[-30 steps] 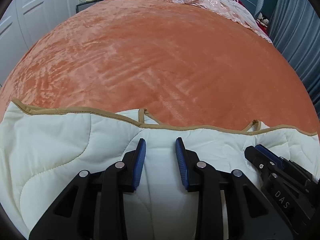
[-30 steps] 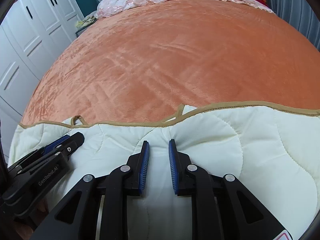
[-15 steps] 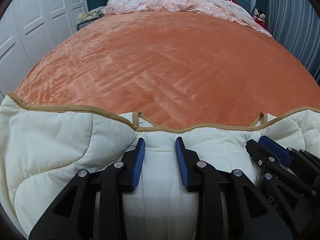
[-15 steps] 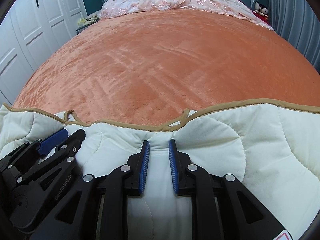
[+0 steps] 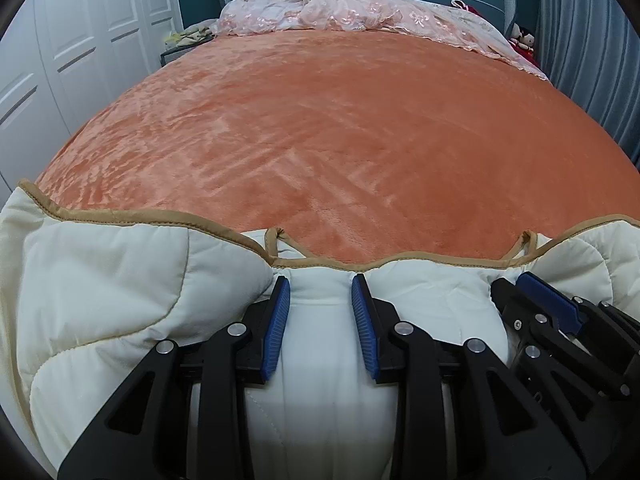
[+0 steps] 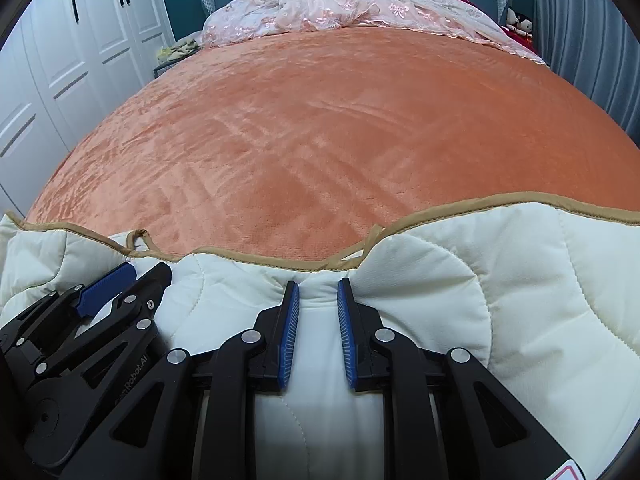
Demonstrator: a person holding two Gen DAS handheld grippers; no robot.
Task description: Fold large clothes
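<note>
Left wrist view: our left gripper [image 5: 322,306] and right gripper [image 6: 318,312] each pinch the cream quilted garment [image 5: 120,296], jaws narrowly apart. Its tan-trimmed edge has risen just ahead of both, over the orange bed [image 5: 320,140], so the fold can be carried forward.

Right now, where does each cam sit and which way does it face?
Left wrist: on the left gripper, facing up the orange bed; own fingers pinch the cream quilt.
Right wrist: on the right gripper, same heading, fingers on the quilt.
Shared: bed, quilt, pink bedding, each other's gripper.
</note>
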